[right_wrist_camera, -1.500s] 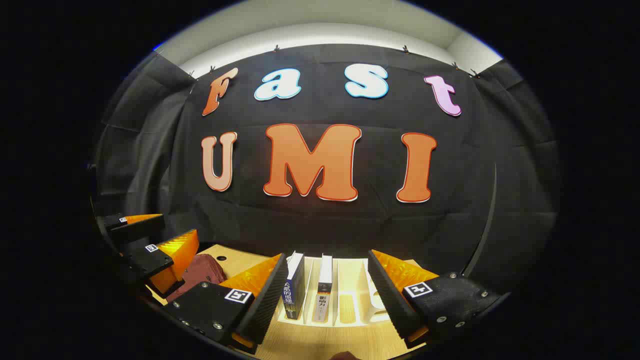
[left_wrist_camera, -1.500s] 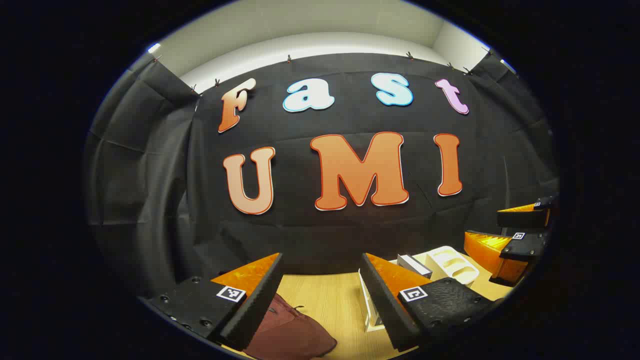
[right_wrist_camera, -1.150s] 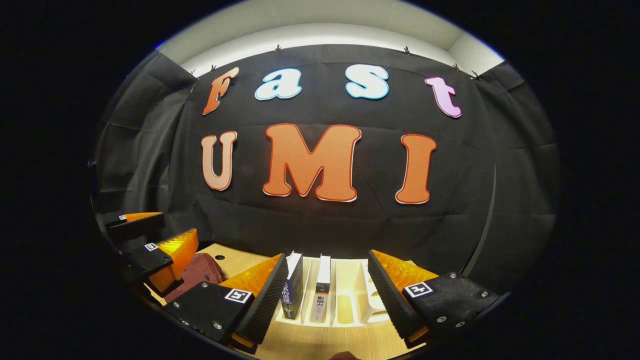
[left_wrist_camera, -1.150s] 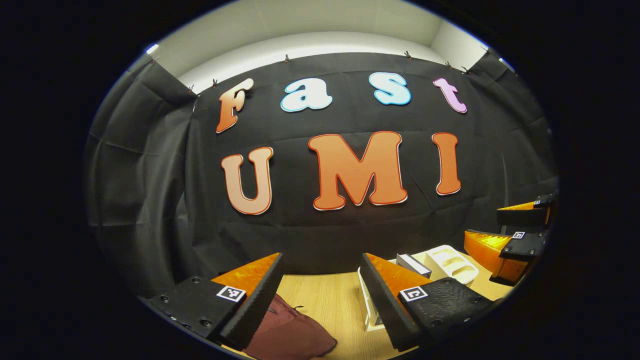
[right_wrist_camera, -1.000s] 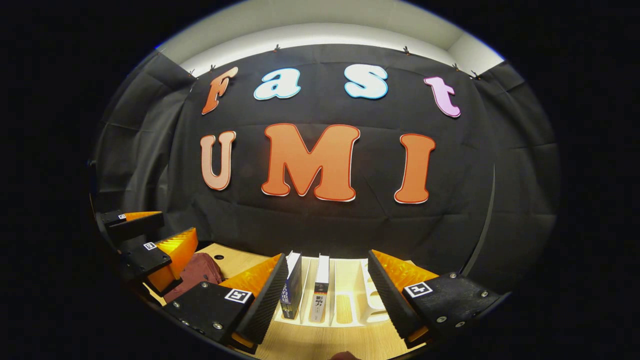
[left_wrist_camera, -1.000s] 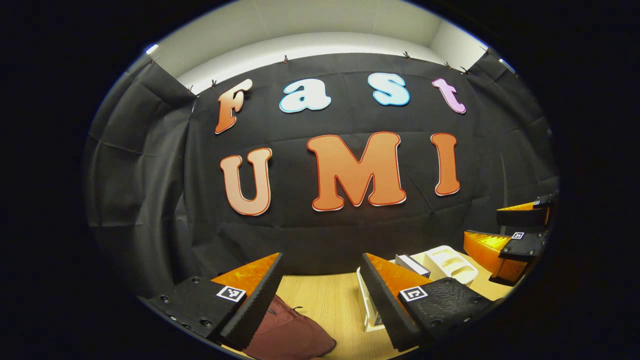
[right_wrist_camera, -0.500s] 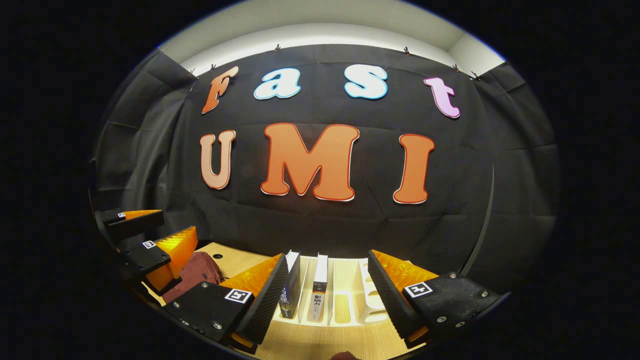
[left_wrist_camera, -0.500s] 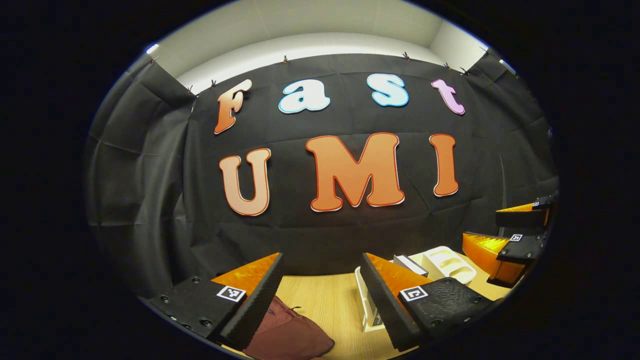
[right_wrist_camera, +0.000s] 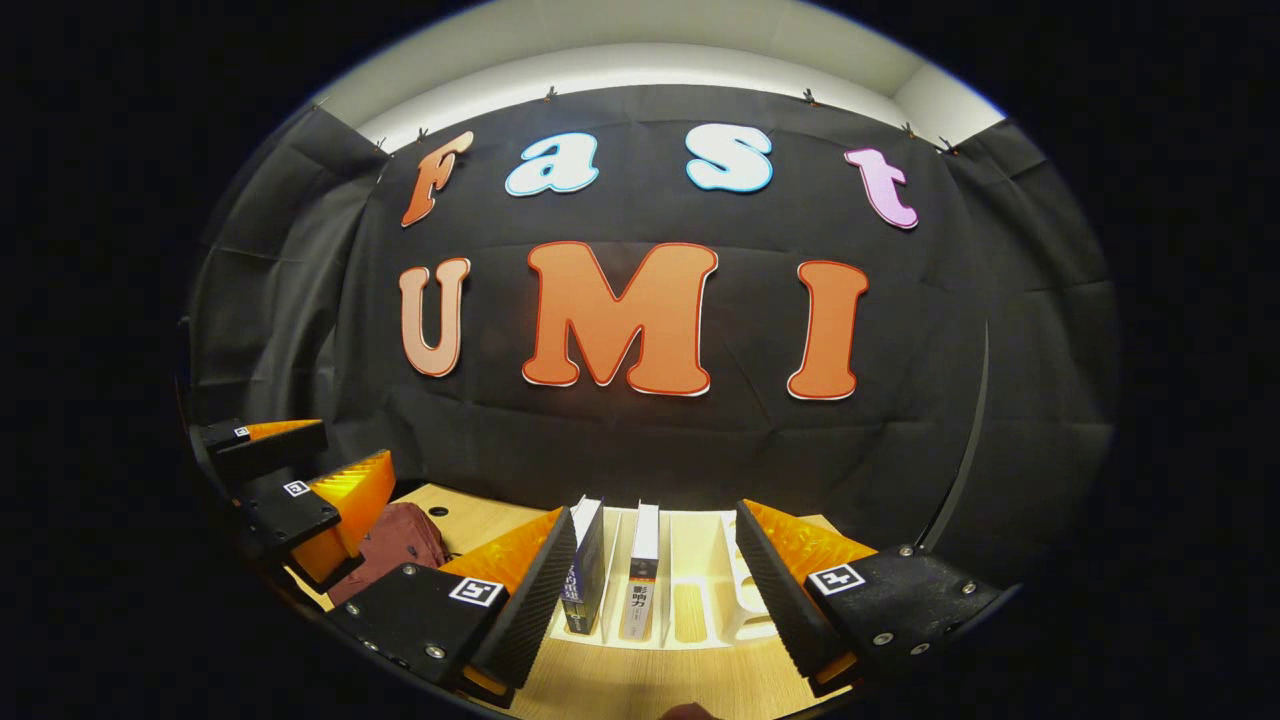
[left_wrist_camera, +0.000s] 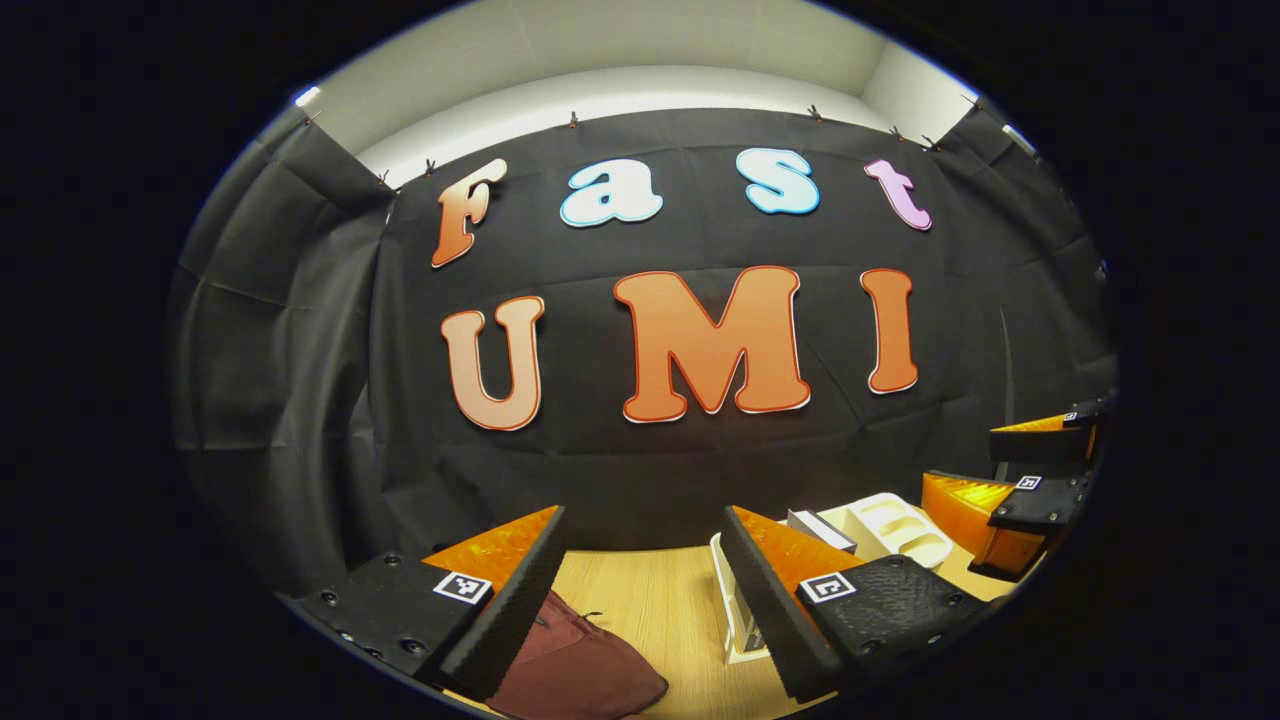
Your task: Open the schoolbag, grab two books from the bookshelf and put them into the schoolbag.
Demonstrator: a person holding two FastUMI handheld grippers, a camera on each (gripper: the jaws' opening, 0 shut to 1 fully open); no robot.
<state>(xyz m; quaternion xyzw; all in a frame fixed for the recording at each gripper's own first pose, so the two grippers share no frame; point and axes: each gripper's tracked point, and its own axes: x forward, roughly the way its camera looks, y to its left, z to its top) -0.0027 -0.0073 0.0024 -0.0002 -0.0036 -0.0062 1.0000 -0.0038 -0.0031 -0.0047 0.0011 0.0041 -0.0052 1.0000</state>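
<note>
Left gripper (left_wrist_camera: 640, 590) wide open, empty, poised over soft maroon fabric schoolbag (left_wrist_camera: 580, 670) at bottom centre, likely for opening. Right gripper (right_wrist_camera: 655, 585) equally agape, empty, facing 2 upright books (right_wrist_camera: 610, 575) in white slotted bookshelf (right_wrist_camera: 700, 600), bottom centre.

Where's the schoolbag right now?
The schoolbag lies on the wooden table, low in the left gripper view, left of the white bookshelf; the right gripper view has it at lower left.
</note>
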